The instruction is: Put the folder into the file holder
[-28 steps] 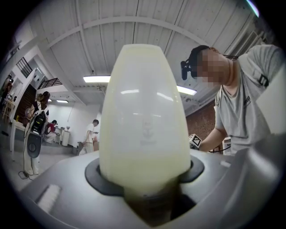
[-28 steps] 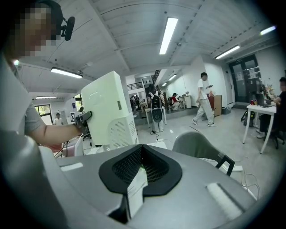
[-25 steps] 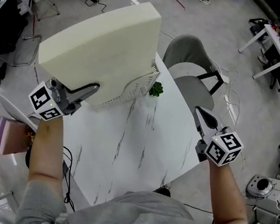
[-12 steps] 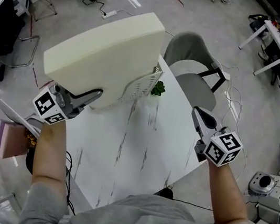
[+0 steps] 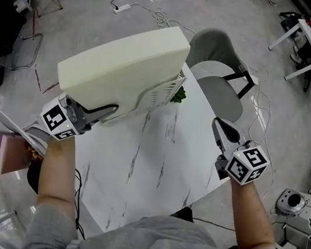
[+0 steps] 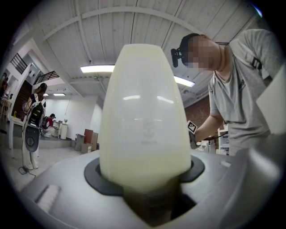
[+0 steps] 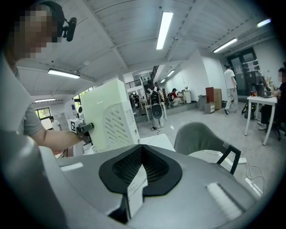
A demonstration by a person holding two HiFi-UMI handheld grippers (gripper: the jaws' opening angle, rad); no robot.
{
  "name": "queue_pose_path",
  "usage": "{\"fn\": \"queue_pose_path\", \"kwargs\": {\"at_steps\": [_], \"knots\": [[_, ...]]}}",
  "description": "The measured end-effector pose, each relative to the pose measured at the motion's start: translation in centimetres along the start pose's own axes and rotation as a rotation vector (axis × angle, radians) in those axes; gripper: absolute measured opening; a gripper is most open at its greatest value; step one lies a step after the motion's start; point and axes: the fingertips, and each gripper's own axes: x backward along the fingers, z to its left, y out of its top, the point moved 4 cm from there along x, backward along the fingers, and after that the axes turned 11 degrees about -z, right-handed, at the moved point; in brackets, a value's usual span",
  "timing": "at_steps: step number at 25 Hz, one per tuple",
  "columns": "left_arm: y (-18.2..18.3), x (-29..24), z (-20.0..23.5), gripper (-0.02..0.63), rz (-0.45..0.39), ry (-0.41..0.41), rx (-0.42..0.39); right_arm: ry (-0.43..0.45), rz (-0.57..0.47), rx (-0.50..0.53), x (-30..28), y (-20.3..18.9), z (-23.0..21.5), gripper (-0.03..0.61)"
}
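A thick cream folder (image 5: 123, 68) is tilted in the air over the table's far left corner. My left gripper (image 5: 107, 110) is shut on its near edge. In the left gripper view the folder (image 6: 143, 116) fills the space between the jaws of the left gripper (image 6: 145, 172). The white perforated file holder (image 5: 162, 92) stands on the table, right under the folder's far end and mostly hidden by it. From the right gripper view I see the file holder's slotted side (image 7: 118, 125) and the left gripper (image 7: 82, 127). My right gripper (image 5: 218, 122) hovers shut and empty by the table's right edge.
The white marble-pattern table (image 5: 154, 168) lies below me. A small green plant (image 5: 178, 95) sits beside the file holder. A grey chair (image 5: 217, 72) stands past the far corner. A pink box (image 5: 9, 152) is on the floor at the left.
My left gripper has carried the folder a little to the right, over the file holder. My right gripper has stayed where it was.
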Motion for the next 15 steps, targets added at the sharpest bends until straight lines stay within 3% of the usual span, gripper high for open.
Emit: {"fn": "queue_pose_path", "kwargs": {"at_steps": [7,11,15], "knots": [[-2.4,0.7,-0.2,0.381,0.032,0.045,0.011,0.012,0.009,-0.003,-0.1,-0.3,0.2,0.003],[-3.1,0.5,-0.6,0.414,0.107,0.045,0.015,0.019,0.004,-0.010,-0.1,-0.2,0.5,0.003],[-3.4,1.2,-0.2,0.476,0.150,0.120,0.024,0.024,0.000,-0.005,0.0,0.2,0.7,0.003]]}}
